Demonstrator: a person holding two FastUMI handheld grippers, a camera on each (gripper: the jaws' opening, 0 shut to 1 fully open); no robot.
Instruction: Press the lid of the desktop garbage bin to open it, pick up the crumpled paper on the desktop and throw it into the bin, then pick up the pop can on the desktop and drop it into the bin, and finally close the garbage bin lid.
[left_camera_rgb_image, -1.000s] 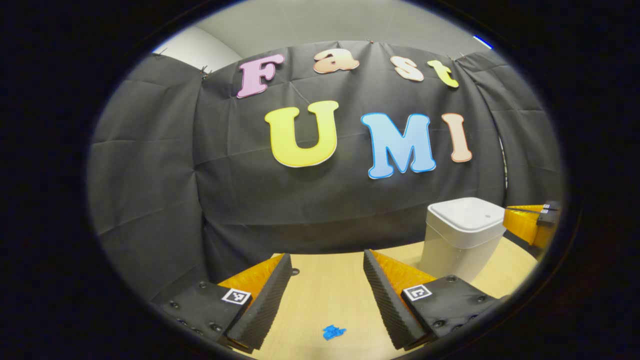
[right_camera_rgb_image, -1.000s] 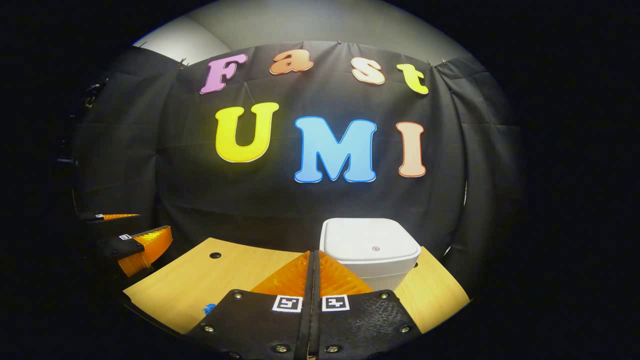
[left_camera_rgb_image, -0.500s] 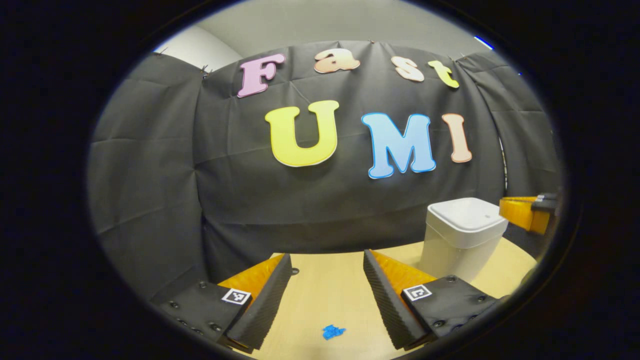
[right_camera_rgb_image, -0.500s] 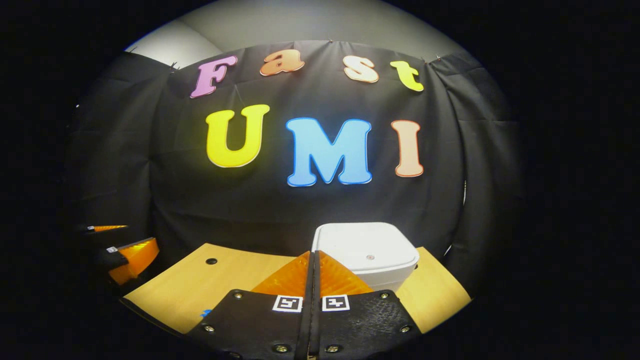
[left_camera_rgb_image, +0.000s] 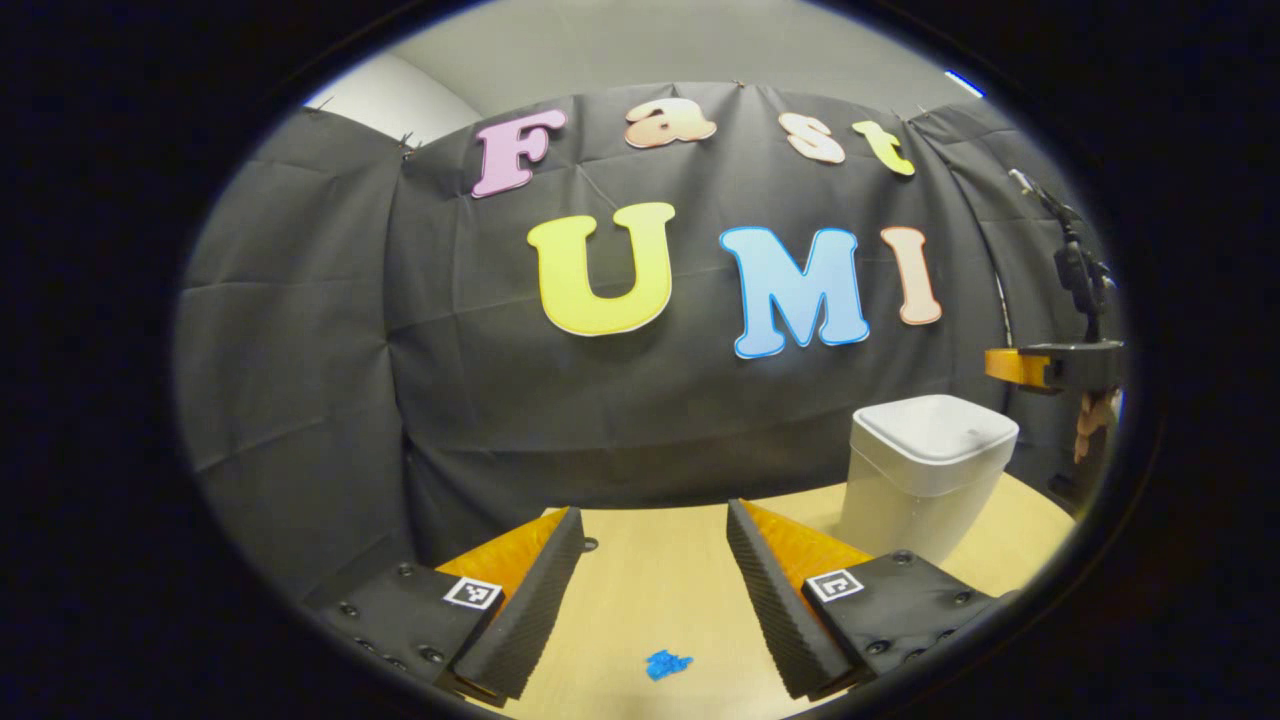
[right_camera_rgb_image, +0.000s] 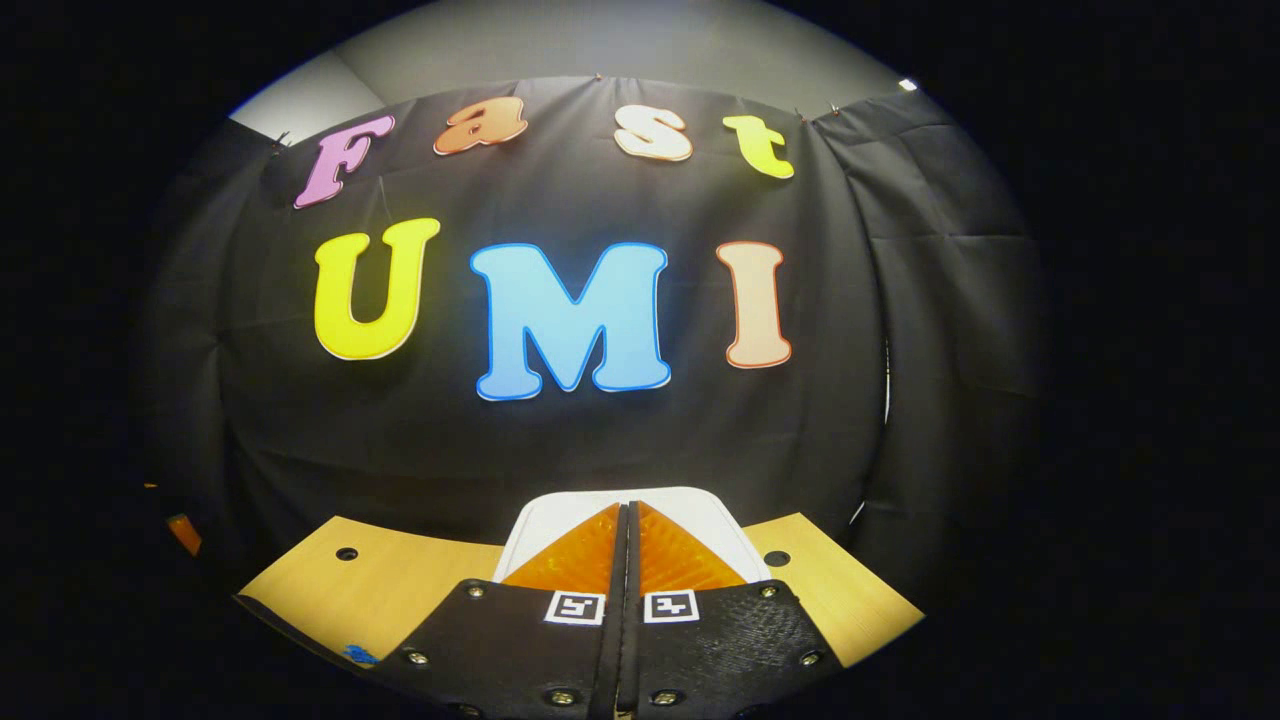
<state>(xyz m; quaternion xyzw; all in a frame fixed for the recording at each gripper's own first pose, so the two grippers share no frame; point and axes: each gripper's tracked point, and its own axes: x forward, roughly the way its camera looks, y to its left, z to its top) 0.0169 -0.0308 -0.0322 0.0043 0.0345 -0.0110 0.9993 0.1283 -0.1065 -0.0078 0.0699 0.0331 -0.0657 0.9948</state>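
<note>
Standing upright with its lid down at the far right of the wooden table (left_camera_rgb_image: 640, 580), the white bin (left_camera_rgb_image: 925, 470) sits under the right gripper (right_camera_rgb_image: 628, 525), fingers pressed together and empty, while the left gripper (left_camera_rgb_image: 655, 560) waits wide open, empty.

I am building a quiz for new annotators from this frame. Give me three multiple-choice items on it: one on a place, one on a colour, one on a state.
1. Where does the right claw sit relative to the bin?
A. Above its lid
B. On the table to its left
C. Inside it

2. What colour is the small scrap on the table?
A. Red
B. Blue
C. Green

3. How does the left claw stand?
A. Shut on the scrap
B. Shut on nothing
C. Open

Answers: 1 A, it hangs over the closed lid. 2 B, the scrap is bright blue. 3 C, bare table shows between its fingers.
</note>
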